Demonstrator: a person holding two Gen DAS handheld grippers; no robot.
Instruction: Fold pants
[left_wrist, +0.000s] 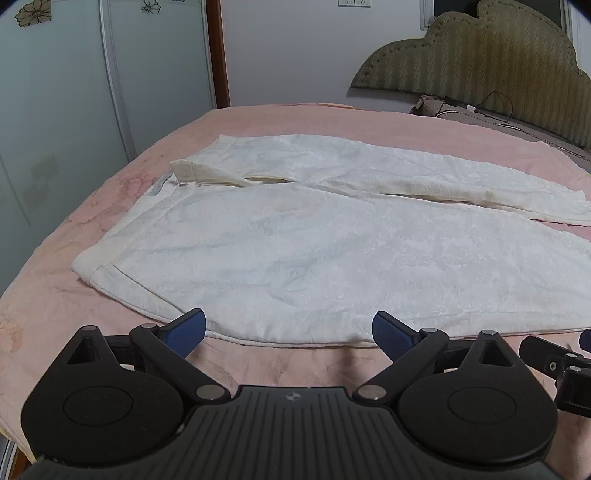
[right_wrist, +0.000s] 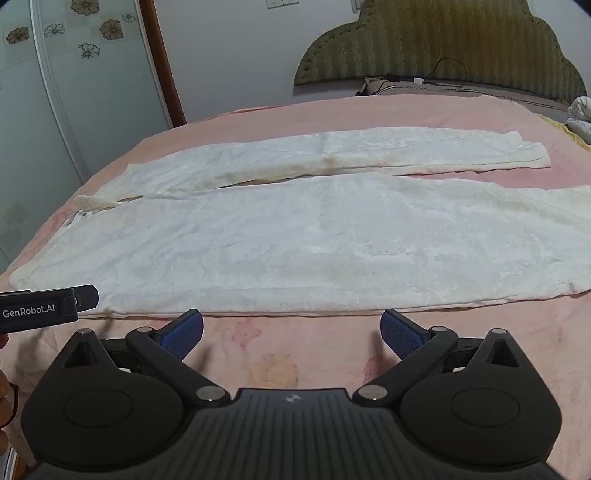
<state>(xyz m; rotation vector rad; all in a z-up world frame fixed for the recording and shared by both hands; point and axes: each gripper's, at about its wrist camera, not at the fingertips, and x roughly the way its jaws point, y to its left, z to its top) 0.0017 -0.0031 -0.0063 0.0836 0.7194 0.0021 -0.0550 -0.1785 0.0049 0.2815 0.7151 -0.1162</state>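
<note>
White textured pants (left_wrist: 303, 236) lie spread flat on the pink bedsheet (left_wrist: 55, 295), waistband to the left and both legs running to the right. In the right wrist view the same pants (right_wrist: 314, 236) show two separate legs with hems at the right. My left gripper (left_wrist: 288, 330) hovers at the near edge of the near leg, jaws wide open and empty. My right gripper (right_wrist: 291, 328) stands open over bare sheet just short of the pants' near edge. The left gripper's black body (right_wrist: 40, 308) shows at the left of the right wrist view.
A padded olive headboard (right_wrist: 436, 44) stands at the back right with a pillow and a black cable (right_wrist: 443, 79) below it. A wardrobe with frosted doors (left_wrist: 55, 92) and a brown door frame (right_wrist: 162, 62) line the left. A white bundle (right_wrist: 580, 114) lies at the far right.
</note>
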